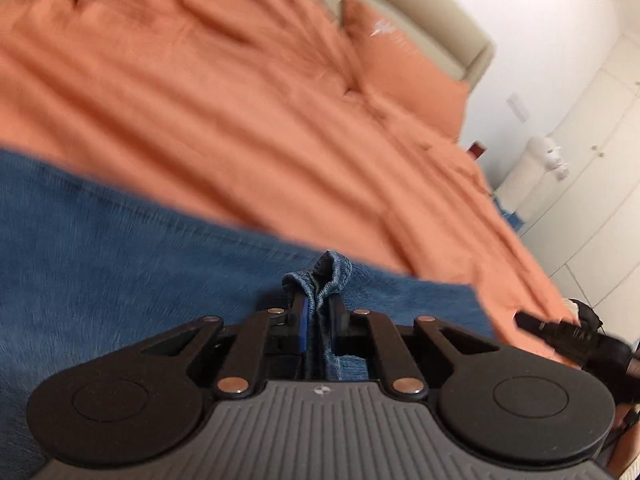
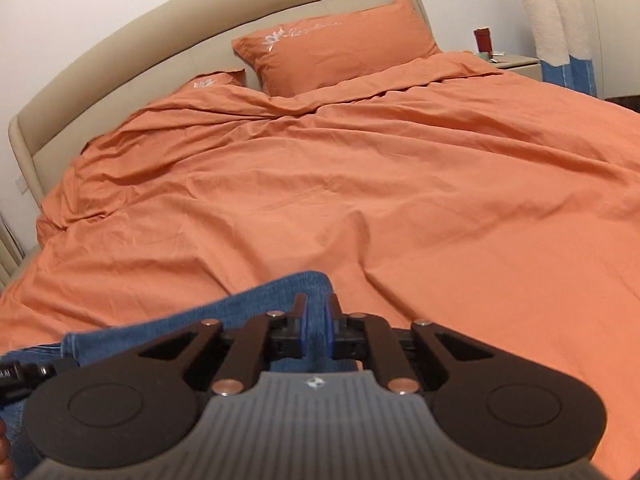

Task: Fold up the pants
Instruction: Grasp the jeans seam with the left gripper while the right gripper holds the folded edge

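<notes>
Blue denim pants (image 1: 120, 248) lie across the near part of an orange bed. My left gripper (image 1: 319, 304) is shut on a bunched fold of the pants' edge, which sticks up between the fingers. The left wrist view is blurred. In the right wrist view the pants (image 2: 248, 300) run from the lower left to the gripper. My right gripper (image 2: 317, 312) is shut on denim between its blue pads. The other gripper's black tip (image 1: 560, 330) shows at the far right of the left wrist view.
The orange duvet (image 2: 360, 184) covers the whole bed, with two orange pillows (image 2: 332, 44) against a beige headboard (image 2: 120, 48). A nightstand (image 2: 512, 62) with a red box and two white plush alpacas (image 2: 556, 12) stand at the far right.
</notes>
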Action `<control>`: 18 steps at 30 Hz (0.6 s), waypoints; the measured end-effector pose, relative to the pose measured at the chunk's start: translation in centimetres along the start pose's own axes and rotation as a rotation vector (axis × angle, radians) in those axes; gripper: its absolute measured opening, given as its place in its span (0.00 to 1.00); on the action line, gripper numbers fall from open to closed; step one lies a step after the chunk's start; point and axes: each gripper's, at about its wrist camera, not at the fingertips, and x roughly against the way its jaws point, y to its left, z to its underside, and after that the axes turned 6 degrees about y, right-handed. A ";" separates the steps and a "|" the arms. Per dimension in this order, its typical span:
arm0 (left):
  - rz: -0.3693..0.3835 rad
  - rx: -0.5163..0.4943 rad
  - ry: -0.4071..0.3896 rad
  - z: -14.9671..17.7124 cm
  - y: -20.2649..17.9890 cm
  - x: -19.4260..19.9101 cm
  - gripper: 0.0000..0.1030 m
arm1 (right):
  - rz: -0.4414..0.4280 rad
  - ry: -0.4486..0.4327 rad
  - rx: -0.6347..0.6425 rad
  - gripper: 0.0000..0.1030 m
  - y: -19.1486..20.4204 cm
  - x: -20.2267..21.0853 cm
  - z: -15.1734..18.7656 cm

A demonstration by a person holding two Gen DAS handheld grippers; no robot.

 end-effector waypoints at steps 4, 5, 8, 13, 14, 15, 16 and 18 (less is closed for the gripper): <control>-0.015 -0.002 0.028 0.5 0.7 -1.1 0.10 | -0.004 0.043 -0.004 0.00 0.1 -4.1 -0.3; -0.016 -0.005 0.033 0.4 0.6 -1.2 0.10 | 0.000 0.059 -0.008 0.00 0.0 -5.3 -0.2; -0.026 -0.017 0.051 0.4 0.7 -1.6 0.11 | 0.039 0.109 -0.001 0.00 0.0 -8.0 0.3; -0.065 -0.050 0.077 0.2 -0.1 -1.6 0.17 | 0.051 0.137 -0.005 0.00 -0.3 -8.8 0.6; -0.078 -0.064 0.076 0.2 -0.5 -1.2 0.18 | 0.053 0.142 -0.008 0.00 -0.2 -8.4 0.5; -0.089 -0.079 0.076 0.2 -0.9 -0.6 0.19 | 0.052 0.150 -0.015 0.00 -0.3 -7.8 0.4; -0.101 -0.096 0.080 0.4 -1.4 0.0 0.19 | 0.051 0.167 -0.014 0.00 -0.3 -7.1 0.4; -0.103 -0.116 0.088 1.0 -2.1 1.3 0.19 | 0.067 0.207 0.015 0.00 -0.3 -5.6 0.9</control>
